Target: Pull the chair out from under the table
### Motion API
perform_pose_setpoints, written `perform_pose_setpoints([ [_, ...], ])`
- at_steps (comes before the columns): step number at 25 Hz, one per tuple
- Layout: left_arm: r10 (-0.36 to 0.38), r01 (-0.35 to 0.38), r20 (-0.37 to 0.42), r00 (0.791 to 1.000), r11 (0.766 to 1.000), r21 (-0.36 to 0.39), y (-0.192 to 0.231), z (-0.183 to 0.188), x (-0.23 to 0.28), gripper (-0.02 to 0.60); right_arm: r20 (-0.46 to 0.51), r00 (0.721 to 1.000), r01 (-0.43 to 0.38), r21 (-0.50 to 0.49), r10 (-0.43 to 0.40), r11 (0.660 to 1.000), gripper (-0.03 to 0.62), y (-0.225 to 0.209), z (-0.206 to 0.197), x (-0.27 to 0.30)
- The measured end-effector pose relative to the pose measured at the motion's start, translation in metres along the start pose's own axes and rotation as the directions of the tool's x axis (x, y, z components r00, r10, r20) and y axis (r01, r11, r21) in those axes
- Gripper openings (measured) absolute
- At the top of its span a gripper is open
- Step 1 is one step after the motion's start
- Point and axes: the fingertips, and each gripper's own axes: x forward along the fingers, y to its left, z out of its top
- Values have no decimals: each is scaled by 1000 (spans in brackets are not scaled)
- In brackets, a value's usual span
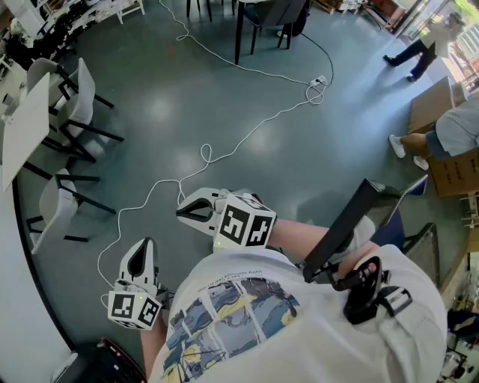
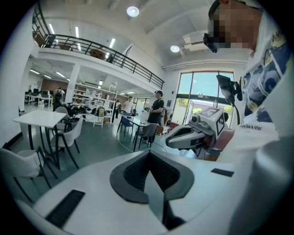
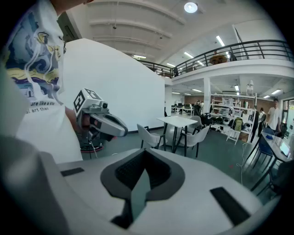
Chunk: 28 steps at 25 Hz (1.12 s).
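A white table (image 1: pixel 22 127) stands at the far left on the grey floor, with white chairs around it: one (image 1: pixel 82 97) on its far side and one (image 1: pixel 56 198) at its near end. The left gripper view shows the table (image 2: pixel 39 118) and a chair (image 2: pixel 69 133) some way ahead; the right gripper view shows the table (image 3: pixel 177 120) and a chair (image 3: pixel 149 136) too. My left gripper (image 1: pixel 139 258) hangs low by my body, shut and empty. Beside it my right gripper (image 1: pixel 187 212) is shut on nothing. Both are well short of the chairs.
A white cable (image 1: pixel 202 157) snakes over the floor to a power strip (image 1: pixel 318 81). A dark table with chairs (image 1: pixel 262 19) stands at the back. Cardboard boxes (image 1: pixel 434 105) and people (image 1: pixel 419 48) are at the right. A dark object (image 1: pixel 112 359) lies by my left side.
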Motion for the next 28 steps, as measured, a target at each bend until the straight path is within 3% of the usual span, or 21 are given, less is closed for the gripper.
perform_pose_setpoints([
  [4,29,-29,6,1000,1000,8,-2,0,0,9,11,1000,-26,-8,26,1000,11,-2,-2,-2],
  [9,47,-47,-4,999,999,7,6,5,15,9,54,997,-50,54,47,997,12,-18,-9,-5],
  [12,100,-99,-5,995,995,27,22,7,14,11,46,997,-63,56,61,996,14,-27,-17,8],
  [17,161,-161,29,987,987,-7,49,2,3,11,22,995,-94,68,93,993,18,-38,-25,43],
  [21,173,-172,62,983,985,-10,110,4,-10,12,2,998,-68,48,68,997,92,-56,-9,95],
  [28,146,-145,95,985,989,-11,262,45,-31,14,-7,1000,0,98,1,995,97,-112,63,222],
])
